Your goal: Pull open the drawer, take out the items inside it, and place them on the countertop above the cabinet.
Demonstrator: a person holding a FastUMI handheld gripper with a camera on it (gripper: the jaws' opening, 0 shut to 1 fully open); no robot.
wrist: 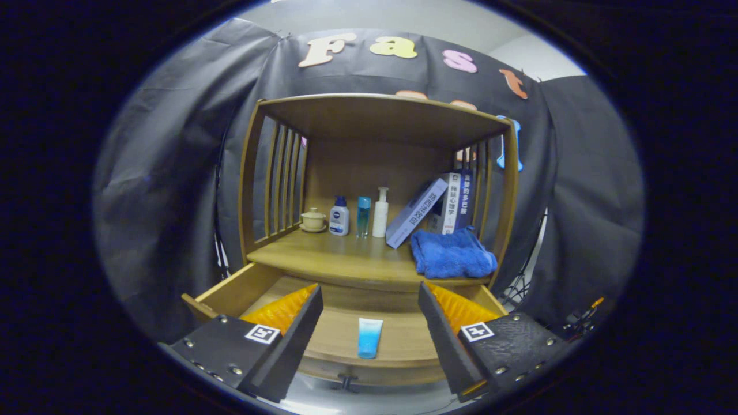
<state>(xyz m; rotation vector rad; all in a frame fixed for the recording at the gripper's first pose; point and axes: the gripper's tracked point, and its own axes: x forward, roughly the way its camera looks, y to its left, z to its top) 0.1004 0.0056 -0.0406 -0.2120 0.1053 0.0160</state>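
Here the drawer [230, 297] (pulled open) holds a blue tube [369, 338], lying between the wide-open, empty tongs [369, 328].

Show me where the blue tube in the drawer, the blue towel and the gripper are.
blue tube [369, 337]: gripper view, middle of its body, between the open fingers.
blue towel [452, 253]: gripper view, middle of the folded cloth on the countertop.
gripper [369, 305]: gripper view, midway between its fingertips, over the drawer.

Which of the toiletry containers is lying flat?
The light blue tube in the open drawer, lying between the open jaws. The three bottles stand upright on the countertop.
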